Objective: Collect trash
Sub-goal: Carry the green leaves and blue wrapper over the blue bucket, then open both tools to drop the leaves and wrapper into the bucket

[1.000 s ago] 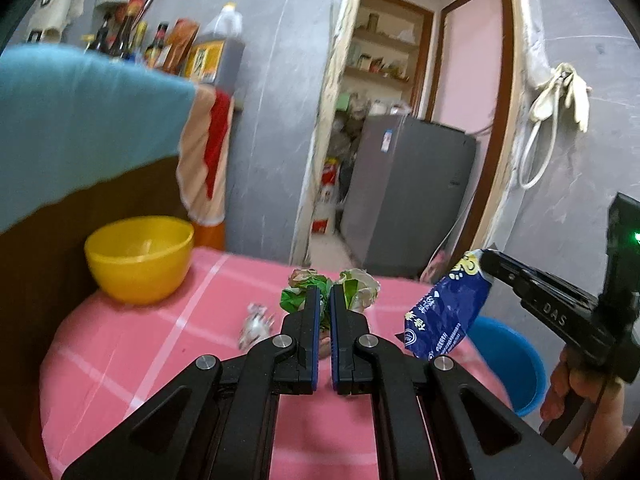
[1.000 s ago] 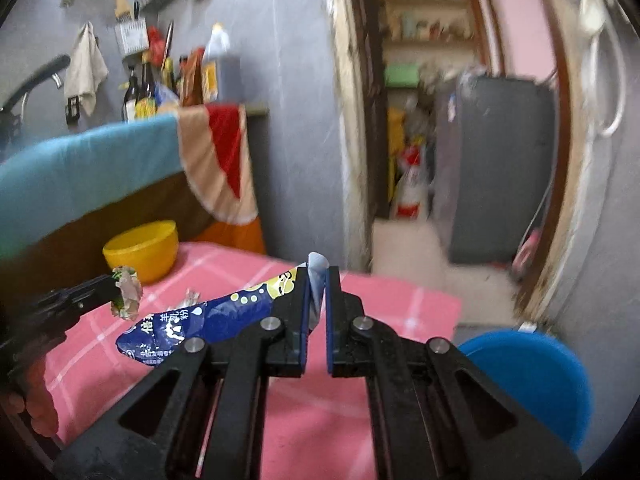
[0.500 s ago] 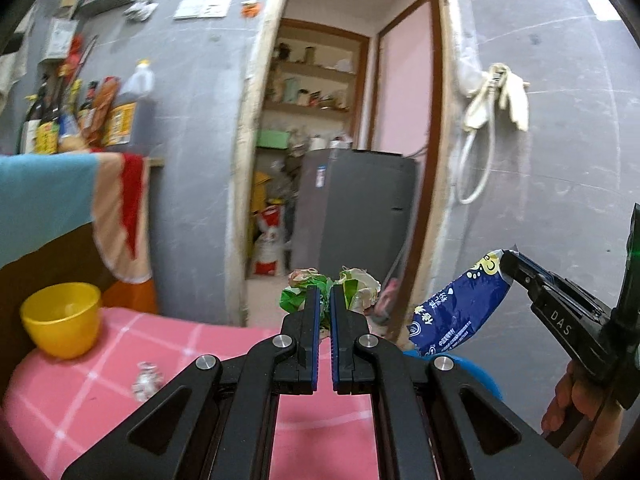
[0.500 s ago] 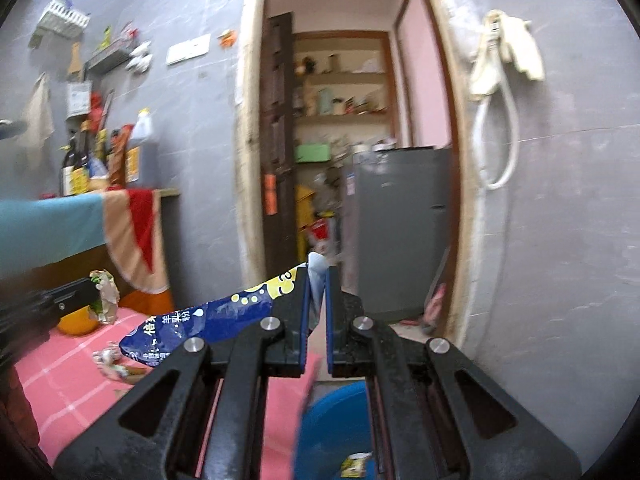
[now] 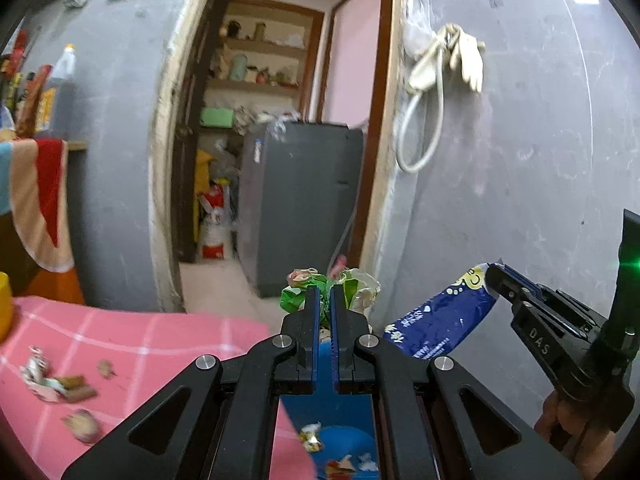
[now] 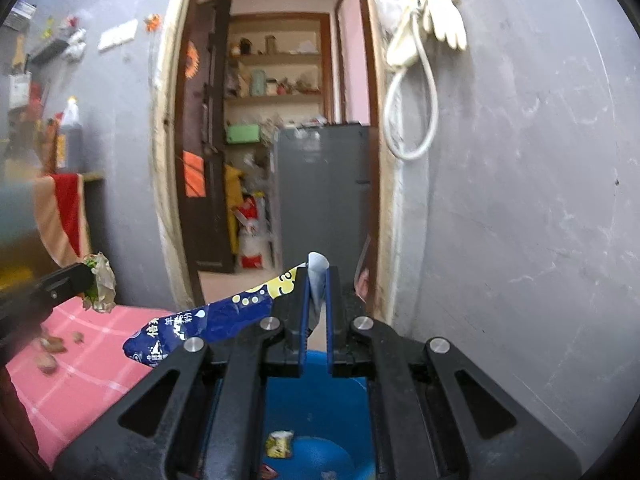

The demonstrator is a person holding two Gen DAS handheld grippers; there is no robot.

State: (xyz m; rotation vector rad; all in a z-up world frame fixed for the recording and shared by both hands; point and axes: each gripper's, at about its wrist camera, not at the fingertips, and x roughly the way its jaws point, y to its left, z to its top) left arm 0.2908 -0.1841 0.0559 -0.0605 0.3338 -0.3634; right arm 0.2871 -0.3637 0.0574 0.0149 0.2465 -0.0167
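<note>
1. Left gripper (image 5: 325, 294): jaws pinched narrow on a crumpled green-and-white wrapper (image 5: 360, 286), which sticks out past the fingertips, above the near rim of the blue bin (image 5: 344, 438).

2. Right gripper (image 6: 316, 276): jaws clamped tight on one end of a blue snack bag (image 6: 208, 320); the bag trails out to its left, over the gap between the bin and the table. Part of a hand (image 5: 560, 420) shows under this gripper in the left wrist view.

3. Blue bin: directly below both grippers, on the floor just beside the table edge. Several small wrappers (image 6: 280, 444) lie inside.

4. Table with pink checked cloth (image 5: 140, 340): left of the bin. Loose scraps of trash (image 5: 52, 384) lie on it, well apart from the bin.

5. Yellow bowl (image 5: 3, 304): far left edge of the table, only a sliver in view.

6. Grey wall (image 6: 520, 200): behind the bin. A white hose (image 6: 412, 112) and pale gloves (image 6: 444, 16) hang on it.

7. Doorway left of that wall: a grey cabinet (image 6: 324, 192) and cluttered shelves (image 6: 276, 76) beyond.
</note>
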